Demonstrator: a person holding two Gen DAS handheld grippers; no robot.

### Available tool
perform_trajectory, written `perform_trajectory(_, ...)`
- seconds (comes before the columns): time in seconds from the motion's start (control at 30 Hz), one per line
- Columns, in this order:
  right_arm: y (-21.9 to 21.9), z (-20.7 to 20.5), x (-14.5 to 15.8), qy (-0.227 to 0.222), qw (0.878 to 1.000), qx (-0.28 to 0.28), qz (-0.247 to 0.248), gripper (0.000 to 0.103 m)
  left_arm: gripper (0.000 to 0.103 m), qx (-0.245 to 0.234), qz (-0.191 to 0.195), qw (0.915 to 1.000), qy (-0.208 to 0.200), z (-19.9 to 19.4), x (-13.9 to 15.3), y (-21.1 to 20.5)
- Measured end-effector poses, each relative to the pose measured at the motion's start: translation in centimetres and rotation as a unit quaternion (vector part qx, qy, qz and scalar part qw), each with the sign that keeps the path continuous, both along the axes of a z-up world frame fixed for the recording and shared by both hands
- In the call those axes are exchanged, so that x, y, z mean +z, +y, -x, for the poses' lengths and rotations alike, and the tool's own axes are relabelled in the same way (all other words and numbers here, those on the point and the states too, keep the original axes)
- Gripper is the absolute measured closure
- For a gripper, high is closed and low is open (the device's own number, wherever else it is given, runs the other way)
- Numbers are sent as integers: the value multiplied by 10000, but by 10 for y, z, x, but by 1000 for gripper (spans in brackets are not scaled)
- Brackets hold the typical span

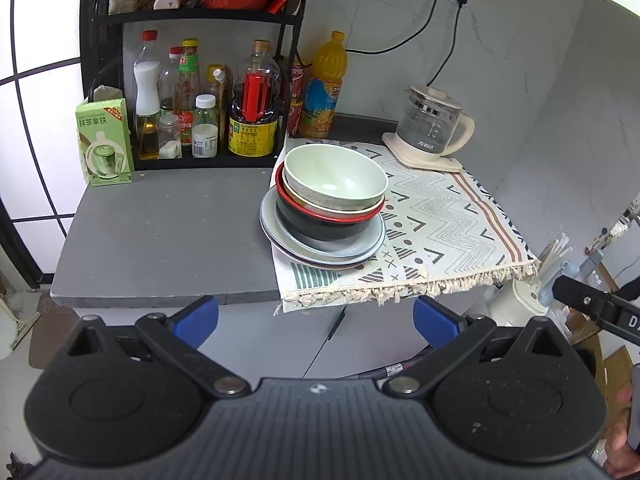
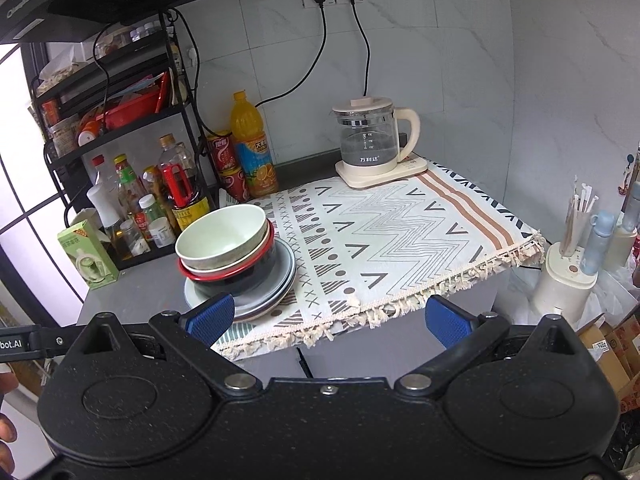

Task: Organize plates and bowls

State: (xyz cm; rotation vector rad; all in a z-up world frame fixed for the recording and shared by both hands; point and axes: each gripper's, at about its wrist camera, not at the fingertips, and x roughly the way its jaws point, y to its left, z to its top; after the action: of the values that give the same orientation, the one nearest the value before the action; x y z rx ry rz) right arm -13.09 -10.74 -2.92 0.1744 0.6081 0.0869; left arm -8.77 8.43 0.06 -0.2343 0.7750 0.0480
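Note:
A stack of dishes stands at the left edge of a patterned cloth [image 1: 448, 216] on a grey counter [image 1: 160, 236]. On top is a pale green bowl [image 1: 336, 176], nested in a cream bowl, then a red-rimmed black bowl [image 1: 320, 228], on grey-blue plates [image 1: 360, 250]. The stack also shows in the right wrist view: green bowl [image 2: 222, 236], black bowl [image 2: 240, 276], plates [image 2: 286, 276]. My left gripper [image 1: 316, 320] is open and empty, below the counter's front edge. My right gripper [image 2: 330, 320] is open and empty, in front of the cloth's fringe, its left fingertip [image 2: 212, 318] overlapping the plates in the image.
A black rack [image 1: 192, 80] with bottles and jars stands at the back left, a green carton [image 1: 106, 144] beside it. An orange juice bottle [image 1: 326, 88] and a glass kettle [image 1: 432, 124] stand at the back. A white holder with sticks [image 2: 568, 272] stands right of the counter.

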Motion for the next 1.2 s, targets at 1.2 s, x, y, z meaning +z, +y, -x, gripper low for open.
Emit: perform_trajectory(1.2, 0, 31, 0, 52, 9993, 371, -53, 1, 0, 238, -264, 9992, -196, 37, 10, -3)
